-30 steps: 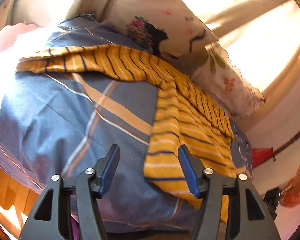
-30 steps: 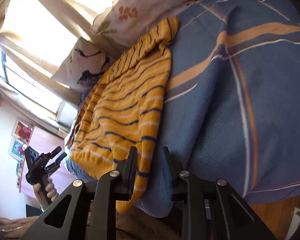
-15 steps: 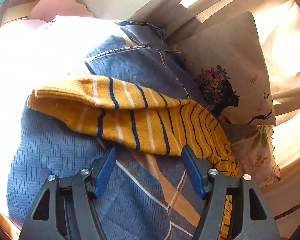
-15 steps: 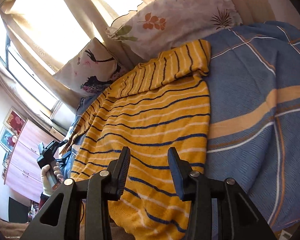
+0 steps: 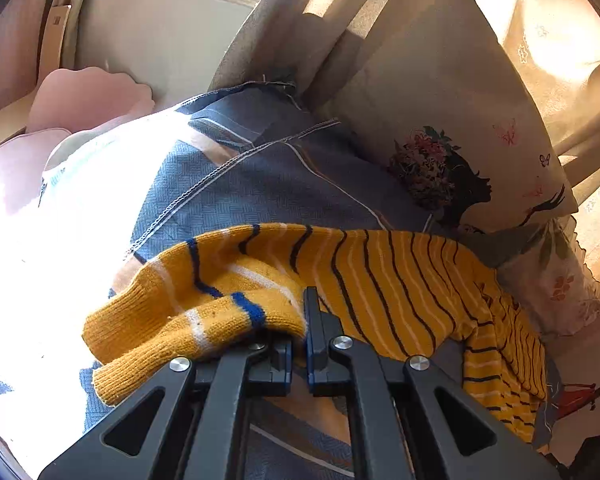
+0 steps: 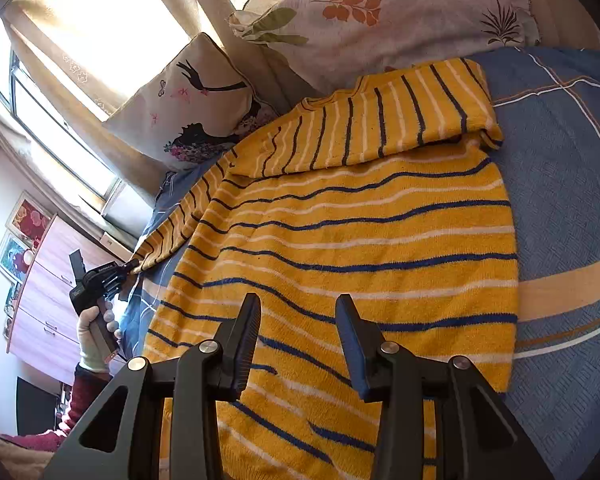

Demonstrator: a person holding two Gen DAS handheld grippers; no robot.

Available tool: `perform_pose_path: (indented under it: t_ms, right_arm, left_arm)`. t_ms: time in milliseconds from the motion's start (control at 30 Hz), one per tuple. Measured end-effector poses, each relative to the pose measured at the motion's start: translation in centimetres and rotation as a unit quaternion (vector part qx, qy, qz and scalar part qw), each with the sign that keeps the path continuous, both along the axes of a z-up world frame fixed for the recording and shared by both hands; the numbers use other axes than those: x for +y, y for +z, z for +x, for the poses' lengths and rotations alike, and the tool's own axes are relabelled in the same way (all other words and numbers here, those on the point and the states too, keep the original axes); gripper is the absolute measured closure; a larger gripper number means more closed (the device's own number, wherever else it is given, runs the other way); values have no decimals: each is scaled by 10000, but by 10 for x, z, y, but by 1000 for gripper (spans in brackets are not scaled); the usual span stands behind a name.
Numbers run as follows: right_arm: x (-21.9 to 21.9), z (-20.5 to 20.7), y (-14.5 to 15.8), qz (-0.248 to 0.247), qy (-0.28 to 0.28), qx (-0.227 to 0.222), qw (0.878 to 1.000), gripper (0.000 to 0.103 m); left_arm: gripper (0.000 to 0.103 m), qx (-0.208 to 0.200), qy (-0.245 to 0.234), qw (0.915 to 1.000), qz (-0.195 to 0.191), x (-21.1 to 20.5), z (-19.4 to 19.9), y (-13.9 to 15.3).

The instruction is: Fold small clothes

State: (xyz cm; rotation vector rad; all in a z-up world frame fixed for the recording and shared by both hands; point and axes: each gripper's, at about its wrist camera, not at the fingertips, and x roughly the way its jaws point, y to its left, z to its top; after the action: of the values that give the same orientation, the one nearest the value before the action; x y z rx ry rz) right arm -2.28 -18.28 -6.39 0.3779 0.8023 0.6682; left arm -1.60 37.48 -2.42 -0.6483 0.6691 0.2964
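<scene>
A yellow knit sweater with blue and white stripes lies flat on the blue bedspread. Its right sleeve is folded across the chest. My left gripper is shut on the cuff end of the left sleeve, which bunches over the jaws. In the right wrist view that gripper shows far left, holding the stretched-out sleeve. My right gripper is open and empty, hovering over the sweater's lower body.
Two pillows lean at the head of the bed: one with a woman's silhouette and a floral one. A curtained window is behind them. A pink dresser stands at left.
My left gripper has moved onto the left sleeve's end and shut on it. My right gripper has come in closer over the sweater's body, still open.
</scene>
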Motion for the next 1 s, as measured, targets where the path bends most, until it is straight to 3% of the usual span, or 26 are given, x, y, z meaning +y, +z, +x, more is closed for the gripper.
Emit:
perform_pose_path:
  t_ms: [233,333,433,600,700,800,900,967,1000]
  right_arm:
    - [-1,7,-7,186,-7,79,9998,60]
    - [-10,5,-11,234,-62,91,9997,60]
    - [-24,2,-17,352,-190,160,9991,60]
    - [-53,-3,-24,438,-491,212,9976,60]
    - [-69,-5,-28,484,-679,246,9962,60]
    - [-80,-5,-28,472,-786,262,9954,60]
    - [-87,-2,-22,397,-824,185,9956,54]
    - [-88,5,-16,304,-827,142,9960,50]
    - [-86,10,-12,260,-797,115,9964,50]
  left_arm:
    - [99,-549,-788,9951,240,-60,47,62]
    - [99,-709,-1406,9872,237,-117,84,78]
    - [99,-807,-2104,9741,190,-187,123,84]
    - [99,-703,-3230,9438,6,-307,174,68]
    - [98,-339,-3716,9278,6,-362,199,40]
    - [98,112,-3973,9176,110,-393,207,14]
    - [83,165,-4115,9110,-223,-388,192,7]
    - [63,84,-4142,9093,-389,-376,178,12]
    - [61,6,-4151,9087,-435,-369,169,17]
